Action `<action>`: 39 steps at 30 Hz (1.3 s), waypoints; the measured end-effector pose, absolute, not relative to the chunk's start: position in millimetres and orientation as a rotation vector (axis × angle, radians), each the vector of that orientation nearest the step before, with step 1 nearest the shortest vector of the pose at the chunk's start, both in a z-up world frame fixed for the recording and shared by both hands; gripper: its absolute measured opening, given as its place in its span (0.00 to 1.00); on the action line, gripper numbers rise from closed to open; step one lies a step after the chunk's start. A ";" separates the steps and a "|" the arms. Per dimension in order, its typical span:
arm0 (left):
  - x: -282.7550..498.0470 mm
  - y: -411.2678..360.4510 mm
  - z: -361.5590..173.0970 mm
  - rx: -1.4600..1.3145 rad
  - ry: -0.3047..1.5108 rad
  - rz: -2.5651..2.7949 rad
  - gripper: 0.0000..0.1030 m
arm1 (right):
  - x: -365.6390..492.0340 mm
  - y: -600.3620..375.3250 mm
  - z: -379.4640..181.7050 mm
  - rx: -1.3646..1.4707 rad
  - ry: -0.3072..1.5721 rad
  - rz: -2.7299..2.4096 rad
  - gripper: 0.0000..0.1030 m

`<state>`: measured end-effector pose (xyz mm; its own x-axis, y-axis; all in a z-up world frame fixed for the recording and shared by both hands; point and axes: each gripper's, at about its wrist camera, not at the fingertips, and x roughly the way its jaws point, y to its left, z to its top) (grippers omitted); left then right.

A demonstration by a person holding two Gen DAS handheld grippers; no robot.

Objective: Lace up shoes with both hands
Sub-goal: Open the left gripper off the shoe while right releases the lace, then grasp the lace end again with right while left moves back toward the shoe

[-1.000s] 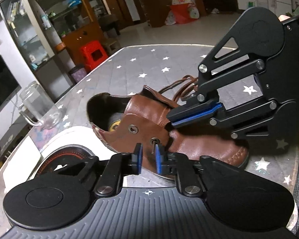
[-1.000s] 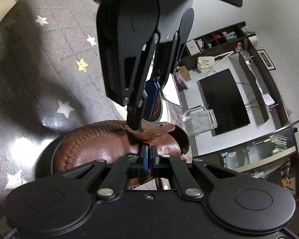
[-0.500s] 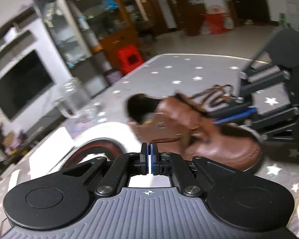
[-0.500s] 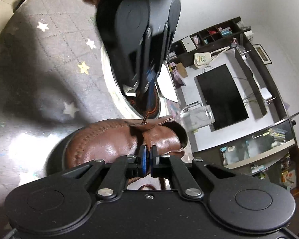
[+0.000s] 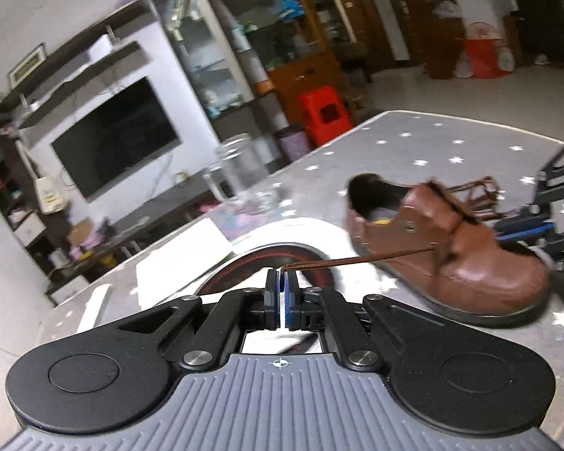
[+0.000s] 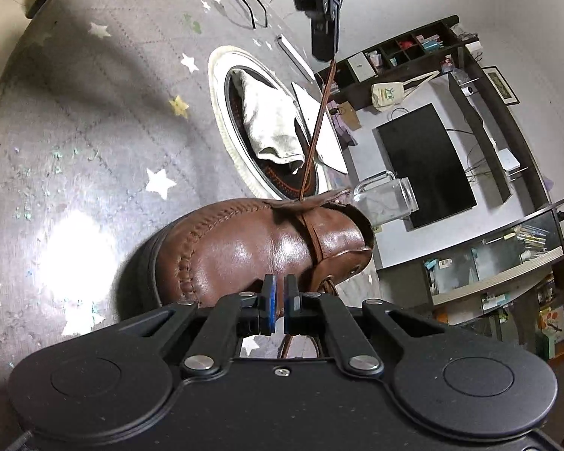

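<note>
A brown leather shoe (image 5: 451,251) lies on the grey star-patterned table (image 5: 413,146), toe to the right in the left wrist view. My left gripper (image 5: 282,282) is shut on the end of the brown shoelace (image 5: 357,261). The lace runs taut from it to the shoe's eyelet flap. In the right wrist view the left gripper (image 6: 324,50) hangs high above the shoe (image 6: 252,248), the lace (image 6: 316,131) slanting down to the flap. My right gripper (image 6: 281,295) is shut at the shoe's near side on another stretch of lace, which trails under its fingers (image 6: 270,300).
A clear glass mug (image 5: 244,176) stands behind the shoe's heel. Left of the shoe is a round white dish (image 6: 225,124) with a grey cloth (image 6: 274,124) in it, with white paper (image 5: 184,259) beside it. Spectacles (image 6: 244,3) lie near the far table edge.
My left gripper shut on the lace at the eyelet, then drew back and up from the shoe, pulling the lace out taut. The right gripper stayed at the shoe.
</note>
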<state>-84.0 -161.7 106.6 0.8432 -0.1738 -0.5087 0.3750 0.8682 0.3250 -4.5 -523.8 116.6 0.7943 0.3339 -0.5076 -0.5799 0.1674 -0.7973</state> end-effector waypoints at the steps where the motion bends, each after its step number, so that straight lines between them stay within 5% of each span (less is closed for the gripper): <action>1: -81.3 -159.8 105.2 0.414 0.509 -0.305 0.03 | -3.9 -524.2 117.5 -1.237 0.238 0.658 0.02; 5: -77.4 -160.2 90.3 0.462 0.564 -0.299 0.10 | -0.5 -529.0 126.8 -1.180 0.253 0.663 0.02; 9: -75.1 -154.0 84.7 0.460 0.589 -0.270 0.37 | 6.2 -542.4 140.0 -1.092 0.304 0.650 0.02; 27: -66.5 -160.8 71.0 0.508 0.630 -0.270 0.47 | 106.4 -589.8 143.2 -0.963 0.501 0.628 0.02; 31: -58.8 -162.3 68.9 0.500 0.642 -0.268 0.48 | 137.2 -593.1 137.7 -0.941 0.554 0.708 0.21; 39: -46.8 -163.2 62.1 0.494 0.674 -0.260 0.50 | 191.7 -594.4 134.9 -0.851 0.654 0.852 0.21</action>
